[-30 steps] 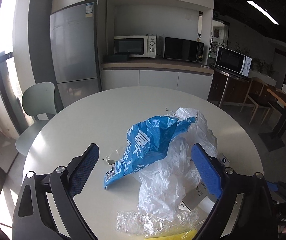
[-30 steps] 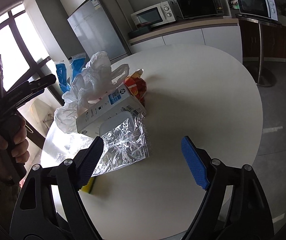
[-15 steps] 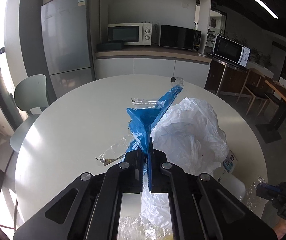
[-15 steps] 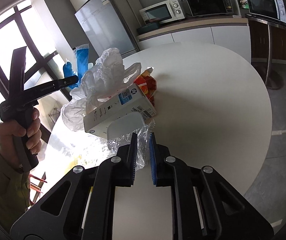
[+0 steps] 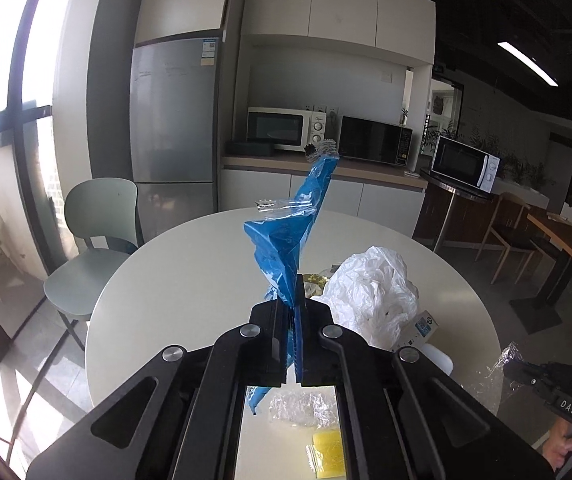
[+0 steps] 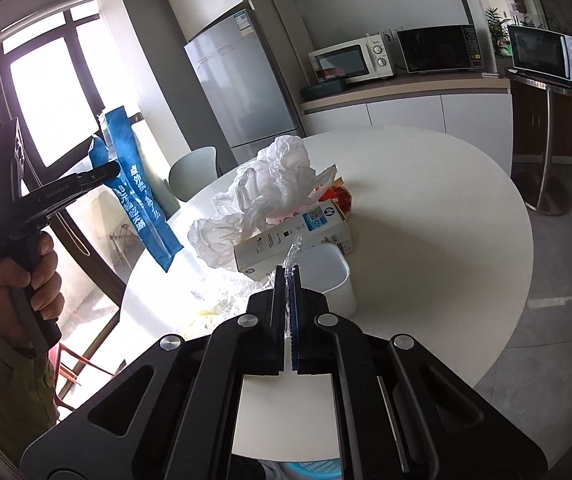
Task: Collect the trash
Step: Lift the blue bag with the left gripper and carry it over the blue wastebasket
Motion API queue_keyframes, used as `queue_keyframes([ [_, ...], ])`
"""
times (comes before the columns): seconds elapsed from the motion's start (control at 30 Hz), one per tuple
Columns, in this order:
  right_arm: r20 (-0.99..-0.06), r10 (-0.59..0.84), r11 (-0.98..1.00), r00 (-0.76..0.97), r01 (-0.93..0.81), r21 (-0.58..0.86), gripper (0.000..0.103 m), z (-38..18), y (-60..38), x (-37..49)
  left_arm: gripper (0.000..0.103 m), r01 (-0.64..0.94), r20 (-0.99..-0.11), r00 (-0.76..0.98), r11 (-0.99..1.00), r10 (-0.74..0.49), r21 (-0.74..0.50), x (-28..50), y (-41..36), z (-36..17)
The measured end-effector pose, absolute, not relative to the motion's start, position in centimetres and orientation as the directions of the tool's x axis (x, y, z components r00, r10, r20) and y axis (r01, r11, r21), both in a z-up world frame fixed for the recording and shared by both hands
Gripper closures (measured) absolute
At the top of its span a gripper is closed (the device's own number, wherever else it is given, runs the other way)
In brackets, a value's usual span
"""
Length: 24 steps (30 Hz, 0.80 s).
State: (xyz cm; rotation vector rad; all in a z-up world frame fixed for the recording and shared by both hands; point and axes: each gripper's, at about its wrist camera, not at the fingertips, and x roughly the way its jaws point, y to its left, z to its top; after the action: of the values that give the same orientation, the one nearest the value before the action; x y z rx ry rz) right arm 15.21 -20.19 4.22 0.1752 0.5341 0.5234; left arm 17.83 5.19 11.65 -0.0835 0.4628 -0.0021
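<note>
My left gripper (image 5: 293, 292) is shut on a blue plastic wrapper (image 5: 290, 236) and holds it up above the round white table (image 5: 189, 280). The wrapper also shows in the right wrist view (image 6: 141, 204), hanging from the left gripper (image 6: 101, 172). My right gripper (image 6: 287, 276) is shut on a clear plastic film (image 6: 293, 248), lifted over the table (image 6: 446, 216). The film and right gripper show at the right edge of the left wrist view (image 5: 506, 364).
On the table lie a crumpled white plastic bag (image 6: 269, 188), a white HP box (image 6: 298, 232), a white container (image 6: 336, 276), an orange snack packet (image 6: 340, 196), more clear film (image 5: 302, 408) and a yellow packet (image 5: 328, 456). A green chair (image 5: 97, 240) stands at the left.
Both grippers closed, the left on the blue wrapper and the right on the clear film, then both rose from the table with their loads.
</note>
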Motion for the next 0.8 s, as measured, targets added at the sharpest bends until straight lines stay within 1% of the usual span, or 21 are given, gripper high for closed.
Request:
queue_keyframes([
  [0.17,-0.417,0.562,0.827,0.715,-0.483,0.286,0.102,5.7,-20.0,11.6,0.102,0.005,-0.411,0.910,0.994,-0.049,-0.107,13.3,4.9,12.7],
  [0.5,-0.417,0.569,0.817,0.709,-0.543,0.194,0.102,7.5,-20.9,3.0,0.102,0.063,-0.398,0.909,0.986,-0.121,-0.155,4.8,3.7,11.3],
  [0.63,-0.442,0.563,0.817,0.698,-0.550,0.173,0.102,7.1,-21.4,0.4,0.102,0.083,-0.420,0.896,0.984,-0.144,-0.160,2.1,3.1,9.9],
  [0.8,-0.488,0.527,0.834,0.696,-0.535,0.137,0.102,5.2,-21.4,-1.3,0.102,0.101,-0.495,0.856,0.987,-0.149,-0.123,-0.6,2.4,6.9],
])
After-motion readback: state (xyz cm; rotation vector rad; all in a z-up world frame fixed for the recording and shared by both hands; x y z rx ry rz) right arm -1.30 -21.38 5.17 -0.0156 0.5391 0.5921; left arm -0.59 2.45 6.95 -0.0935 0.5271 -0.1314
